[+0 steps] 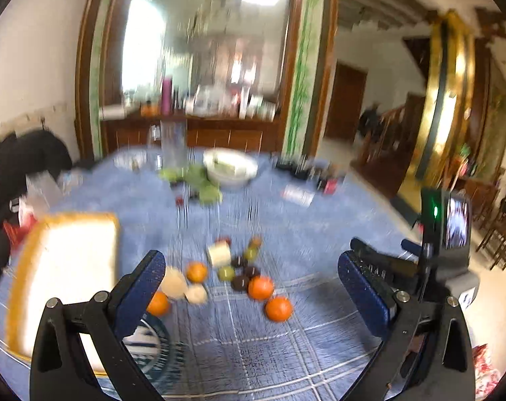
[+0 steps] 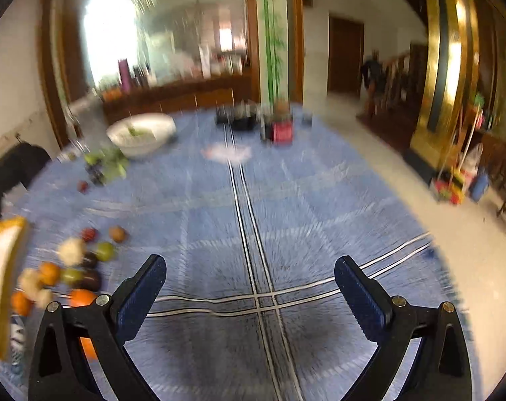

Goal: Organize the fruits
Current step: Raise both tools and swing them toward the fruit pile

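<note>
Fruits [image 1: 239, 277] lie ahead of the empty, wide-apart left claw [image 1: 249, 284] on the tablecloth [image 1: 320, 234].

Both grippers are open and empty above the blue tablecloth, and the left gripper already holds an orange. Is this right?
Not quite. The left gripper holds nothing: in the left wrist view the oranges lie on the blue tablecloth beyond its open fingers. The right gripper is also open and empty.

Blue tablecloth [image 2: 320, 207] with white-and-dark grid stripes. Orange fruits [image 1: 278, 308], green ones [image 1: 226, 272], dark brown-maroon ones [image 1: 240, 282], pale cream fuzzy ones [image 1: 174, 282]. White tray [image 1: 69, 274] edged in yellow-gold. White bowl [image 1: 231, 167], green inside. Blue ribbed pads [image 2: 142, 300] on black gripper arms.
</note>
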